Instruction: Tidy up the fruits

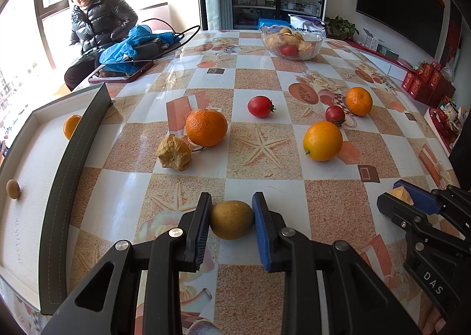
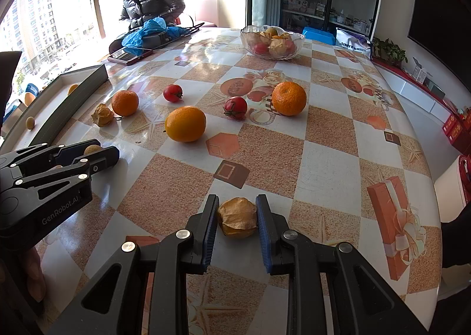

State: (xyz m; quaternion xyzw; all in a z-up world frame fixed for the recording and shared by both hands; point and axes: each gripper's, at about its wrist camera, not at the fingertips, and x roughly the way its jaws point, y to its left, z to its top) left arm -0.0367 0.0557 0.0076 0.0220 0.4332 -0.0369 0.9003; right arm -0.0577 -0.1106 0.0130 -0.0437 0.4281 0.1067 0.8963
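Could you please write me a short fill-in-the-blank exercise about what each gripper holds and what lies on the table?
1. The left gripper is shut on a small ____ fruit.
2. The right gripper is shut on a papery ____.
3. Loose on the table lie ____ red tomatoes.
4. The glass bowl stands at the table's ____ end.

Missing words: brown; husk fruit; two; far

Far left of the left gripper (image 1: 232,218), the dark-walled white tray (image 1: 70,158) runs past the picture's edge; its wall hides part of a small orange fruit (image 1: 71,126).

Beside the right gripper (image 2: 237,217), the other gripper's fingers cover most of a small yellowish fruit (image 2: 91,149).
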